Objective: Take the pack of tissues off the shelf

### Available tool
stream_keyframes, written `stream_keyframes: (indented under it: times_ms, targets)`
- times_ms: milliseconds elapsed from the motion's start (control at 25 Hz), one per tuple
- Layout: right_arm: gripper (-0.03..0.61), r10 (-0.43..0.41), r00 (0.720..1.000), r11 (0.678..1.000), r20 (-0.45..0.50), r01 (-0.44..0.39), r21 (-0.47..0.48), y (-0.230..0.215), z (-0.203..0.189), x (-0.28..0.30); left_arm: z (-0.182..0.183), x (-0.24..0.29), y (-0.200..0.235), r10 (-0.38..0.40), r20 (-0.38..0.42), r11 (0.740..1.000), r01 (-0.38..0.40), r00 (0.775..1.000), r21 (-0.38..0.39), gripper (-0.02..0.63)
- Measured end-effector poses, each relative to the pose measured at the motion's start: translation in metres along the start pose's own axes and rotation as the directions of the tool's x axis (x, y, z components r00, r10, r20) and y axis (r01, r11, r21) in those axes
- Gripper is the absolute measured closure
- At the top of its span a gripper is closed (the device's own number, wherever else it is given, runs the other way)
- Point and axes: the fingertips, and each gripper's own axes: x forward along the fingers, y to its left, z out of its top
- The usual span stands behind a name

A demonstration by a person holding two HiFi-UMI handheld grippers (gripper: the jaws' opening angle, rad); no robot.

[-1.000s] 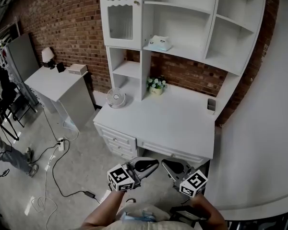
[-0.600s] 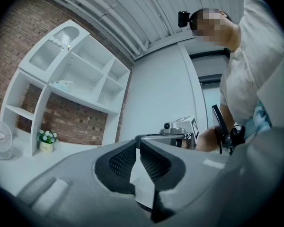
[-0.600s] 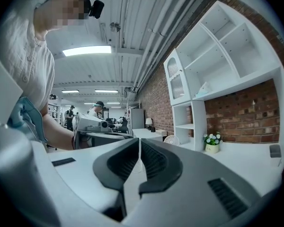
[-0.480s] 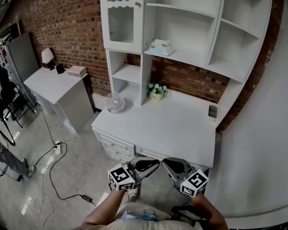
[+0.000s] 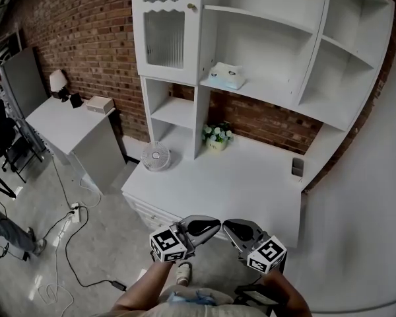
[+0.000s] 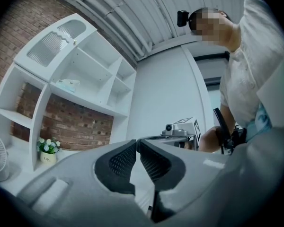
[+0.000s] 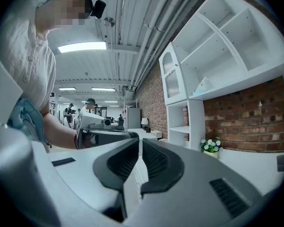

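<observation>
The pack of tissues [image 5: 225, 75] lies on a middle shelf of the white shelf unit [image 5: 270, 91], pale with a tissue sticking up; it also shows small in the left gripper view [image 6: 67, 83] and the right gripper view [image 7: 202, 86]. My left gripper [image 5: 216, 223] and right gripper [image 5: 226, 224] are held low near my body, in front of the desk, tips pointing toward each other. Both are shut with nothing between the jaws. They are far below the tissues.
The white desk [image 5: 251, 183] carries a small fan [image 5: 156, 157], a pot of flowers [image 5: 217, 137] and a dark small object [image 5: 296, 167]. A glass-door cabinet [image 5: 165, 32] tops the left side. A side table [image 5: 66, 121] with a lamp stands left; cables lie on the floor [image 5: 66, 233].
The view has moved closer to the desk and shelf unit, which now look larger. Both grippers keep the same pose, shut and empty.
</observation>
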Motion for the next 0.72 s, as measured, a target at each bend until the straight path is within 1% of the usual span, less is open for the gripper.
stream_keyframes:
  times_ms: [240, 400, 720]
  targets:
    - [0.558, -0.012, 1.000, 1.000, -0.001, 0.012, -0.005, -0.031, 0.007, 0.041, 0.008, -0.004, 0.053, -0.008, -0.004, 1.000, 0.008, 1.000, 0.000, 0.603]
    - [0.558, -0.032, 0.999, 0.999, 0.002, 0.032, -0.010, -0.052, 0.012, 0.065, 0.013, -0.003, 0.085, -0.028, -0.004, 1.000, 0.028, 1.000, 0.008, 0.603]
    - [0.557, -0.082, 0.997, 0.997, 0.004, 0.082, -0.003, -0.084, 0.019, 0.097, 0.020, -0.002, 0.132, -0.070, -0.004, 0.998, 0.070, 0.998, 0.003, 0.603]
